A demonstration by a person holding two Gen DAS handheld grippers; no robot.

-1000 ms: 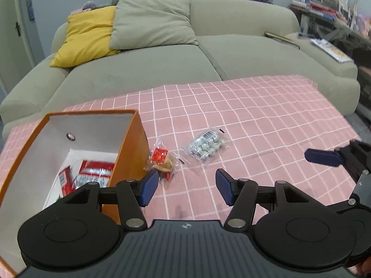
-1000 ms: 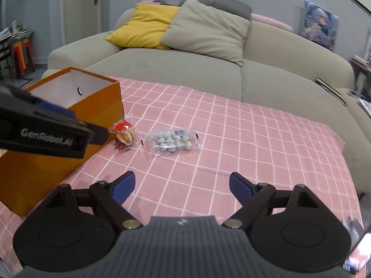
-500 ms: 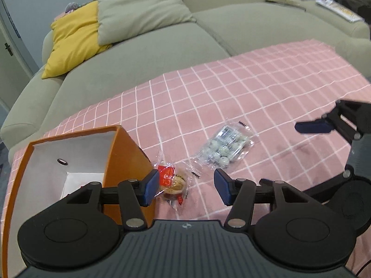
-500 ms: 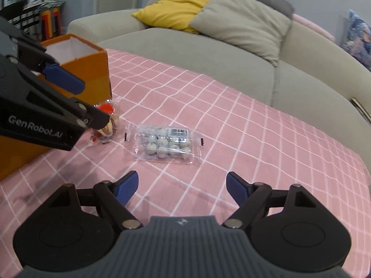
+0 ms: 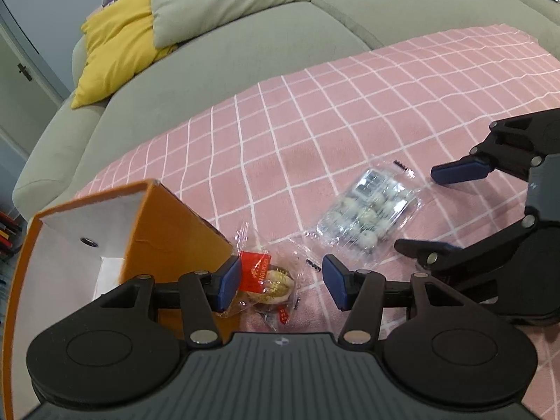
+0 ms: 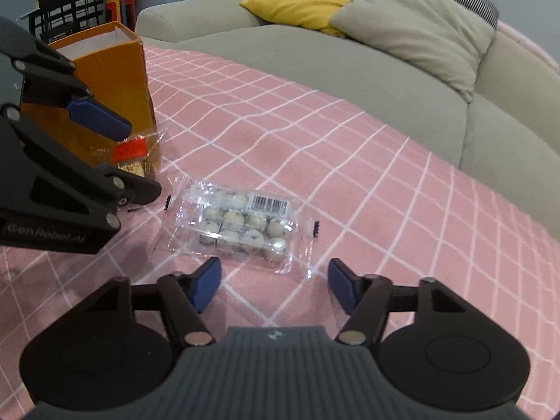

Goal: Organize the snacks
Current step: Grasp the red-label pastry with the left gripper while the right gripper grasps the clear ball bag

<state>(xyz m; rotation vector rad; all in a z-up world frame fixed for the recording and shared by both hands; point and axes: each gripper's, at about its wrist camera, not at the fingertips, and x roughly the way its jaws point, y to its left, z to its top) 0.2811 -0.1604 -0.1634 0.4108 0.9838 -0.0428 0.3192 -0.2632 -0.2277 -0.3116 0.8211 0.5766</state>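
A small clear-wrapped snack with a red label (image 5: 260, 274) lies on the pink checked cloth, against the corner of an orange box (image 5: 168, 231). My left gripper (image 5: 281, 285) hangs low over it, open, one finger on each side and neither pad pressing. From the right wrist view the left gripper (image 6: 122, 154) straddles that snack (image 6: 131, 149) beside the box (image 6: 105, 80). A clear packet of white balls (image 6: 241, 225) lies just ahead of my right gripper (image 6: 273, 283). Its jaws are closing, with only the wrapper's near edge at the tips. The right gripper (image 5: 437, 210) sits at the packet's (image 5: 367, 213) right end.
The pink checked cloth (image 5: 332, 112) covers the table. Behind it runs a grey-green sofa (image 6: 350, 70) with a yellow cushion (image 5: 115, 42) and a beige one (image 6: 413, 24). The orange box is open at the top with a white inside. Dark shelving (image 6: 70, 3) stands beyond it.
Both grippers have dropped lower and moved in on the snacks, the left over the red-labelled one, the right toward the packet of white balls. The right jaws have narrowed.
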